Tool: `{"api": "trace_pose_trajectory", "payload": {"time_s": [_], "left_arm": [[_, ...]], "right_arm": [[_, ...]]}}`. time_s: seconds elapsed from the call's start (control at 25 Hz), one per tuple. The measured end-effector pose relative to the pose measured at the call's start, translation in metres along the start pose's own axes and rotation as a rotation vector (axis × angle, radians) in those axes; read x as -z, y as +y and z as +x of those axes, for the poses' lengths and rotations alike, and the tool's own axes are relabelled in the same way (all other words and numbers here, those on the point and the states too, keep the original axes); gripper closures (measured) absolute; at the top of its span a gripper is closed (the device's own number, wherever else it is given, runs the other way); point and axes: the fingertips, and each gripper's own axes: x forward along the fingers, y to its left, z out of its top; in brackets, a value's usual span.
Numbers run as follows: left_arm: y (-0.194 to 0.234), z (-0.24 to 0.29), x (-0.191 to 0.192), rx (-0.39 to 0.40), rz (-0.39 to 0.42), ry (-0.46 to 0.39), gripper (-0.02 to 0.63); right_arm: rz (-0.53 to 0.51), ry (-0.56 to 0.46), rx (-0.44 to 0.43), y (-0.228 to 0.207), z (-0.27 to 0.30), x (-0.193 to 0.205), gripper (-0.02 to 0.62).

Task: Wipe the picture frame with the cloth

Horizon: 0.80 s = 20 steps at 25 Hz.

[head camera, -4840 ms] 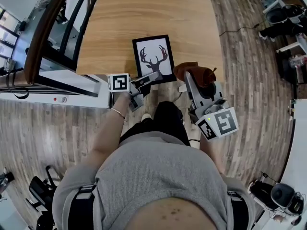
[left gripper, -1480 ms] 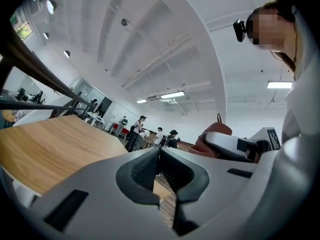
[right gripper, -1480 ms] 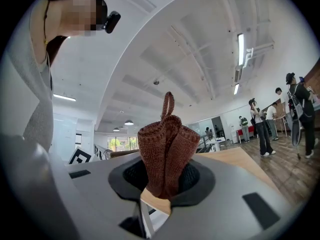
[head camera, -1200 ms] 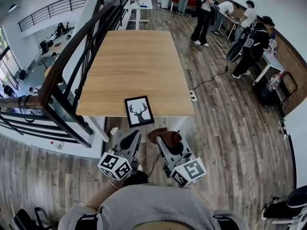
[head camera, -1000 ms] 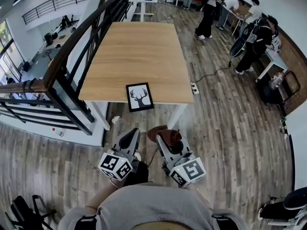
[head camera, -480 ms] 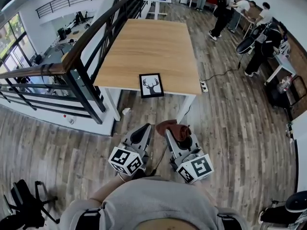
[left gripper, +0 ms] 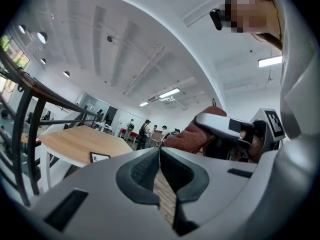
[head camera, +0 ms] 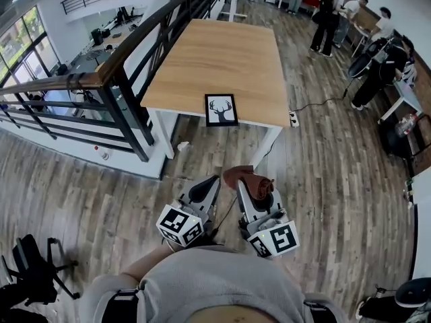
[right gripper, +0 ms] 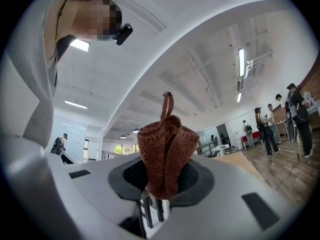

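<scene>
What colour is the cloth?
Reddish brown cloth, a knitted weave, clearest in the right gripper view.

An open-plan office mezzanine: a railing (head camera: 135,44) overlooks desks (head camera: 104,38) below (monitors on them), beside a long table (head camera: 222,52), office chair (head camera: 30,272) and standing people (head camera: 330,15).

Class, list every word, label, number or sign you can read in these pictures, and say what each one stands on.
There is no readable text in any view.
Picture frame: an antlered deer-head drawing only, no words.
Left cube on the left gripper: black-and-white square pattern, no letters or numbers.
Right cube on the right gripper: the same kind of pattern, no text.
Cloth: no label showing.
</scene>
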Motion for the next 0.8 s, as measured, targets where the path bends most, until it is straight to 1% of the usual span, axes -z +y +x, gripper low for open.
{"api": "trace_pose_trajectory", "payload": {"time_s": [0.08,0.2,0.36,0.64,0.8], "left_arm": [[-0.001,-0.002,-0.002,-0.003,-0.004,-0.007,0.594],[-0.006,-0.005,-0.002,0.002,0.004,-0.016,0.594],[-0.014,-0.006,-0.006,0.022,0.017,-0.039,0.594],[-0.022,-0.013,-0.006,0.026,0.022,-0.040,0.594],[-0.023,-0.016,-0.009,0.026,0.029,-0.048,0.594]], "right_arm": [[0.018,0.012,0.000,0.001,-0.003,0.001,0.499],[0.044,-0.011,0.005,0.004,-0.007,-0.005,0.499],[0.027,-0.024,0.016,0.004,-0.014,-0.009,0.499],[0.005,-0.016,0.022,0.010,-0.027,-0.011,0.499],[0.019,-0.023,0.025,0.018,-0.025,-0.016,0.499]]}}
